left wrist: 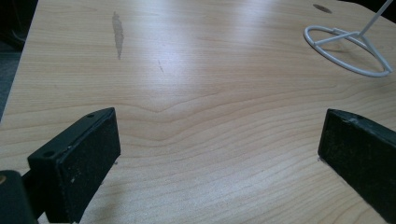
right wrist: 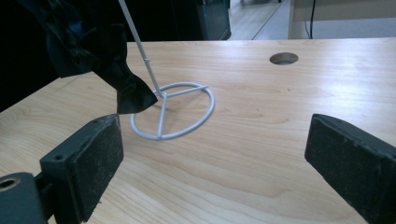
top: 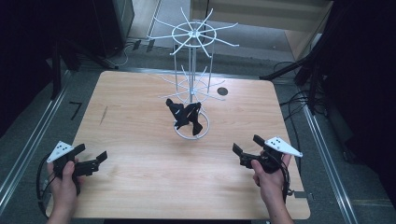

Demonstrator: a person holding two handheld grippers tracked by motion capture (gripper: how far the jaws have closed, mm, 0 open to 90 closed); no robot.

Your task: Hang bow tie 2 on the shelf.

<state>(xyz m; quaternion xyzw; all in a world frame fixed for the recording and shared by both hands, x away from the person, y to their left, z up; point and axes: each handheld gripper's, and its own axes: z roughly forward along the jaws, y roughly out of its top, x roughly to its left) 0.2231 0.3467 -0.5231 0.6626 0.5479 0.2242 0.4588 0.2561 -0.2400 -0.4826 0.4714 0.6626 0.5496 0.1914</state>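
A white wire rack (top: 193, 60) with spoke arms stands on a ring base (top: 205, 127) at the middle of the wooden table (top: 140, 177). A black cloth (top: 185, 116) hangs from a low arm beside the pole. In the right gripper view the black cloth (right wrist: 93, 51) dangles just over the ring base (right wrist: 187, 130). My right gripper (top: 246, 143) hovers open at the front right, pointing toward the rack, with nothing between its jaws (right wrist: 215, 140). At the front left my left gripper (top: 91, 152) is open and empty too (left wrist: 219, 135), with the ring base (left wrist: 348, 65) off to its far right.
A round cable hole (top: 222, 91) lies in the table behind the rack. A dark smudge (left wrist: 117, 32) marks the wood at the left. Black stands and cables surround the table on the floor.
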